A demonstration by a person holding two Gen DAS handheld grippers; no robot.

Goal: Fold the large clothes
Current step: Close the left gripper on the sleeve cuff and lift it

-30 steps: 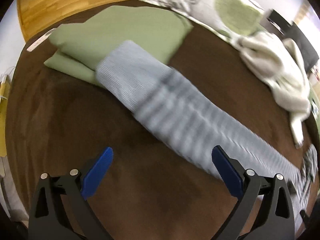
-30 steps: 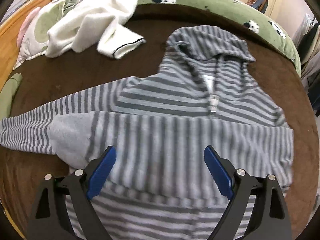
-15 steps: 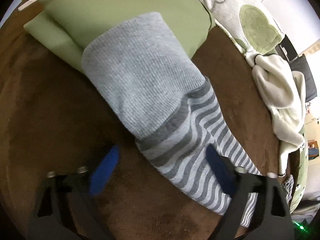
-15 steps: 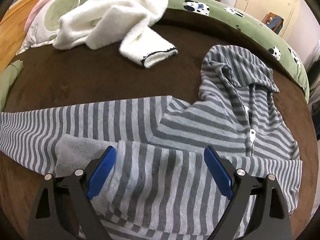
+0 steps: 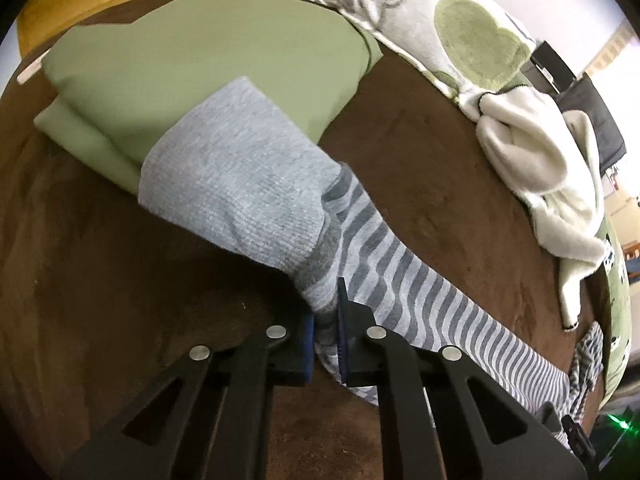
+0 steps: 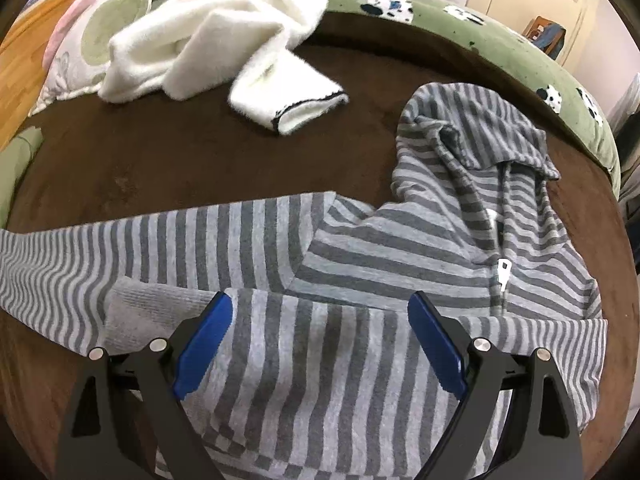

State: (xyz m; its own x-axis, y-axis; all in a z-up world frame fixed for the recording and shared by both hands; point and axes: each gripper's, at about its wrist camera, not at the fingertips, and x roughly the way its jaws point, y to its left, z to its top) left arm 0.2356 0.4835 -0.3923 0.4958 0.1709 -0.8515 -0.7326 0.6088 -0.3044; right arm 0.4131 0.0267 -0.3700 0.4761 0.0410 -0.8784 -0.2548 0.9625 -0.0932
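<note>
The striped hoodie (image 6: 440, 240) lies front-up on the brown bed cover (image 6: 180, 168), one sleeve already laid across its chest, the other sleeve (image 5: 400, 304) stretched out sideways with its plain grey cuff (image 5: 240, 184) resting on a folded green garment (image 5: 192, 64). The left gripper (image 5: 326, 332) pinches that sleeve just behind the cuff — likely to carry it inward over the body. The right gripper (image 6: 320, 344) hovers with its tongs spread wide above the folded sleeve, holding nothing. A white fleece (image 6: 216, 36) lies well apart.
</note>
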